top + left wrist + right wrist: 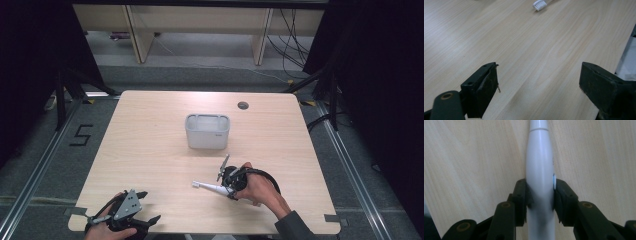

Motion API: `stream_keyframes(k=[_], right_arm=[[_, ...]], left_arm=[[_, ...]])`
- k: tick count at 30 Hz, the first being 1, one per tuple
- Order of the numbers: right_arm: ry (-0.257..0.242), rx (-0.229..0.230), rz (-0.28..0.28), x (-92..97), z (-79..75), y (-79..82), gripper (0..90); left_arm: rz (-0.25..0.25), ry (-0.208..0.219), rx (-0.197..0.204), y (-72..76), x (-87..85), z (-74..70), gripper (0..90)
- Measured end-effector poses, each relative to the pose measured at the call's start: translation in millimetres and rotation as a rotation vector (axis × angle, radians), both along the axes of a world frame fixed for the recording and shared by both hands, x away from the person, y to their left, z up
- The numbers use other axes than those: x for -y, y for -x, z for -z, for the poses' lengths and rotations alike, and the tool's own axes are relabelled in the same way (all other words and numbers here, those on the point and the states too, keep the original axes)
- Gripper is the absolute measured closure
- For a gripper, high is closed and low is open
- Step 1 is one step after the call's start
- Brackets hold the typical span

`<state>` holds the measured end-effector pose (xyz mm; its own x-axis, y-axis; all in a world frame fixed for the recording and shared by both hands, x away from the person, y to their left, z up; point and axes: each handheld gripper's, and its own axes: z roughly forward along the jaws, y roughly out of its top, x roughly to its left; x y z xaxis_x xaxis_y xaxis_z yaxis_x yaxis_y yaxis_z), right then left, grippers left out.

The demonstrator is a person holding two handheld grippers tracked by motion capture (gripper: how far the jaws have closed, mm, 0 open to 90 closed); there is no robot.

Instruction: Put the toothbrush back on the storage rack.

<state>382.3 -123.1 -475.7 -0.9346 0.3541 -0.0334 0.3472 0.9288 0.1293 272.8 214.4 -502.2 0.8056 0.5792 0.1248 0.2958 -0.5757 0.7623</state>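
A white electric toothbrush [209, 187] lies on the wooden table [150, 130], its bristle head [539, 4] pointing left. My right gripper [231, 189] is shut on the toothbrush handle [540, 170]; both black pads press its sides in the right gripper view. A white rectangular holder [207, 131] stands open-topped in the middle of the table, well beyond the toothbrush. My left gripper [145, 207] rests at the table's near left edge, open, with only bare wood between its fingers [482, 87].
A round cable hole [243, 105] sits in the table's far right part. Dark floor, black curtains and cables surround the table; desk legs stand behind it. The table's right edge [627, 47] runs close to my left gripper's right finger.
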Motion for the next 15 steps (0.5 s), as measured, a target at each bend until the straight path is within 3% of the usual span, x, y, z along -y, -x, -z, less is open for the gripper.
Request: stream_keyframes(k=[3, 4, 9, 11, 14, 15], right_arm=[[0.008, -0.002, -0.053, 0.2, 1.1, -2.4, 65.1], [0.019, -0.006, -0.015, -1.2, 0.4, 0.0, 65.2], [0.026, -0.02, -0.035, -2.1, 0.8, -2.0, 66.0], [0.038, -0.024, -0.014, -3.1, 0.3, -1.7, 66.1], [0.048, -0.025, -0.045, -4.5, 0.3, -1.7, 66.2], [0.05, -0.028, -0.024, -4.8, 0.1, -0.3, 66.3]], left_arm=[[-0.005, 0.0, 0.006, 0.1, 0.4, 0.6, 14.7], [-0.009, -0.001, 0.008, 0.0, 0.5, 0.7, 14.7], [-0.006, -0.002, 0.007, 0.2, 0.7, 0.8, 14.7], [0.0, -0.005, 0.0, 0.1, 0.1, -0.3, 14.8], [0.0, -0.005, -0.001, 0.0, -0.1, -0.1, 14.8], [-0.004, 0.0, 0.003, -0.1, 0.2, 0.5, 14.8]])
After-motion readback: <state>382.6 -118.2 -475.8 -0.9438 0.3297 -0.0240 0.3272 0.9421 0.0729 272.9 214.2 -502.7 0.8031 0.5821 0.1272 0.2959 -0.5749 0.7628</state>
